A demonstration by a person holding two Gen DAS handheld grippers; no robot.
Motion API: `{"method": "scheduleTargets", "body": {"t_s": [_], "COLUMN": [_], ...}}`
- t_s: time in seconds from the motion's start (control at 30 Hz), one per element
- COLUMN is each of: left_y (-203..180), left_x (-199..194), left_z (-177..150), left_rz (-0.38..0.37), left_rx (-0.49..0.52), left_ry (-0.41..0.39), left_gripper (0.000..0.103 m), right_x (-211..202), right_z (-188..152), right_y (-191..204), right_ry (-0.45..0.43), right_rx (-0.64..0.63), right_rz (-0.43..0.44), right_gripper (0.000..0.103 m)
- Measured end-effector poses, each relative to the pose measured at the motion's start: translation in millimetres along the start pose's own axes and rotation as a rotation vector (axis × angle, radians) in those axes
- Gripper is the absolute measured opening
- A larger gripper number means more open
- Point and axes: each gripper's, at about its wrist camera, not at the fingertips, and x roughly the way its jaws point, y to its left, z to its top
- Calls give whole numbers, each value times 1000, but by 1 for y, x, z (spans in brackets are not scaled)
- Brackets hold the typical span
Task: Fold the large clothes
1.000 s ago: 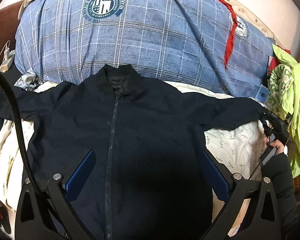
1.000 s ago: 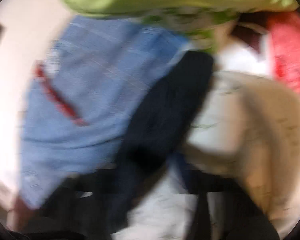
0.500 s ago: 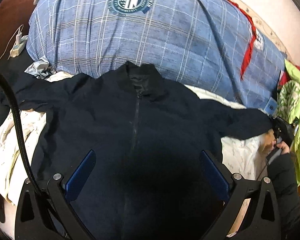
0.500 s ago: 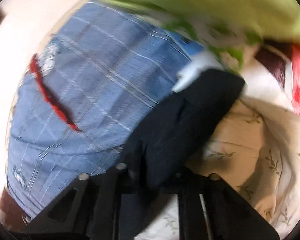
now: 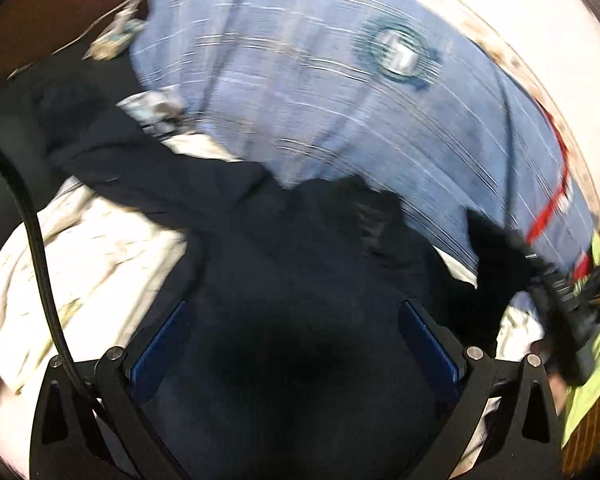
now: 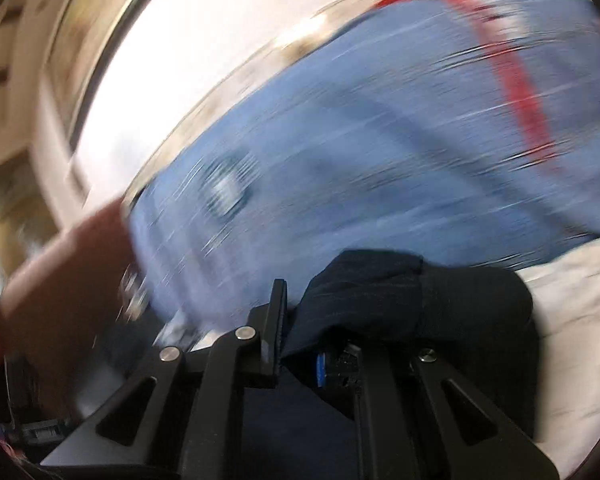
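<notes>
Jacket (image 5: pixel 292 288), dark navy, lies spread front-up on the bed's pale floral sheet (image 5: pixel 100 256) in the left wrist view, its collar at the far side against a blue plaid duvet (image 5: pixel 340 92). Left claw (image 5: pixel 296 340) hangs above the jacket's body, blue pads set wide apart, gripping nothing. One sleeve runs out to the far left; the other is lifted at the right, where the right claw (image 5: pixel 556 284) shows as a dark blur beside a green garment (image 5: pixel 592 364). Right wrist view: right claw (image 6: pixel 320 344) is clamped on the sleeve cuff, dark fabric bunched between and over its fingers (image 6: pixel 274 328). Blue plaid duvet (image 6: pixel 380 140) fills the blurred background, the pale floral sheet (image 6: pixel 572 320) at right.
</notes>
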Motion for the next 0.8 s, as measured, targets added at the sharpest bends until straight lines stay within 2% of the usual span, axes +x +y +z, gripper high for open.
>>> {"method": "scheduleTargets", "body": {"t_s": [0.13, 0.27, 0.3, 0.33, 0.4, 0.43, 0.47, 0.53, 0.63, 0.73, 0.8], "left_y": [44, 76, 81, 86, 94, 98, 101, 106, 109, 99, 81], "left_x": [-8, -12, -13, -13, -12, -12, -12, -14, -15, -14, -5], "left_z": [6, 7, 5, 5, 5, 5, 4, 3, 4, 4, 1], "left_rz": [32, 54, 57, 59, 57, 57, 57, 56, 51, 28, 5], "left_rx": [-51, -70, -74, -80, -90, -97, -101, -104, -103, -69, -24], "left_ry": [-5, -4, -4, 0, 3, 5, 3, -1, -3, -24, -17], "left_gripper": [103, 103, 103, 103, 103, 103, 103, 103, 103, 103, 103], "right_x": [79, 134, 150, 157, 161, 162, 159, 145, 127, 88, 61], "right_z": [-56, -118, -135, -147, -169, -176, -179, -178, -164, -133, -112], "right_y": [70, 103, 110, 114, 122, 126, 130, 139, 139, 104, 74], "right_ry": [173, 358, 440, 500, 559, 586, 589, 539, 464, 337, 266], "right_rx": [-140, -260, -290, -319, -369, -370, -362, -374, -360, -147, -28], "right_rz": [18, 5, 9, -6, -39, -18, 19, 68, 86, 127, 112], "right_gripper": [12, 12, 14, 24, 40, 63, 75, 80, 81, 81, 81]}}
